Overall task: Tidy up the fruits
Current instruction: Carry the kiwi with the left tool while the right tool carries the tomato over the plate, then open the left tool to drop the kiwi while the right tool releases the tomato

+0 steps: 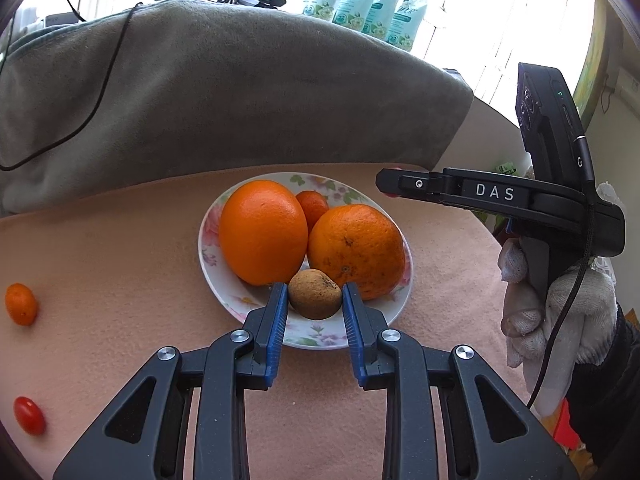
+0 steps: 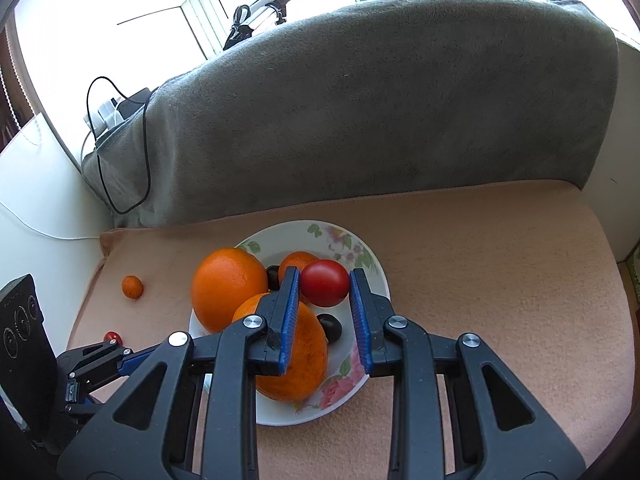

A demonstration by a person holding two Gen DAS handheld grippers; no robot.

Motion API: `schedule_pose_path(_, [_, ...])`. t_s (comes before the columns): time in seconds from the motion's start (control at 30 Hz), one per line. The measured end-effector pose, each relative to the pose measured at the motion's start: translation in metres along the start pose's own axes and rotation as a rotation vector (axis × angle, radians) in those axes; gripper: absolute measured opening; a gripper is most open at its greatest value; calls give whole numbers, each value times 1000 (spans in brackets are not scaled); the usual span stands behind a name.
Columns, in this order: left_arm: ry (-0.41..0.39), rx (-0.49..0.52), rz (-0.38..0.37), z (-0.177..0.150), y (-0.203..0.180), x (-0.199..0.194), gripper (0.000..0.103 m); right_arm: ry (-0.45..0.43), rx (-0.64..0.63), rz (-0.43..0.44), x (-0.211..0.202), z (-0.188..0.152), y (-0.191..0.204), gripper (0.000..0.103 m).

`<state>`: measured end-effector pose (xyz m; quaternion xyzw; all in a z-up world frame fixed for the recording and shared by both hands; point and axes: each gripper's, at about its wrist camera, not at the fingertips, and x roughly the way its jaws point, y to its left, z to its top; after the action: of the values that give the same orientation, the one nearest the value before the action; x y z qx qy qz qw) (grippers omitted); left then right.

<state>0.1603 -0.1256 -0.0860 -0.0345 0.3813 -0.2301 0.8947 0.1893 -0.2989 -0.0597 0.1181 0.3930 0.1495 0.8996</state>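
A floral plate (image 1: pixel 224 300) (image 2: pixel 352 248) sits on the peach cloth and holds two large oranges (image 1: pixel 262 232) (image 1: pixel 356 250), a small tangerine (image 1: pixel 314 206) and dark fruits (image 2: pixel 331 326). My left gripper (image 1: pixel 315 294) is shut on a small brown fruit (image 1: pixel 315 294) above the plate's near rim. My right gripper (image 2: pixel 325 284) is shut on a red tomato (image 2: pixel 325 283) above the plate. The right gripper also shows in the left wrist view (image 1: pixel 460 190), to the right of the plate.
A kumquat (image 1: pixel 21 304) (image 2: pixel 132 287) and a cherry tomato (image 1: pixel 29 415) (image 2: pixel 112 337) lie on the cloth left of the plate. A grey blanket-covered backrest (image 1: pixel 224 92) rises behind. A black cable (image 2: pixel 116 152) hangs at the back left.
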Motion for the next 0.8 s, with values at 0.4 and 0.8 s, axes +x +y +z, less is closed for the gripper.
schedule_pose_path(0.4, [3, 3, -7, 2, 0, 5, 26, 19, 9, 12, 11, 1, 0, 26])
schedule_pose_path(0.8, [-24, 14, -4, 2, -4, -3, 55, 1, -2, 12, 6, 0, 8, 63])
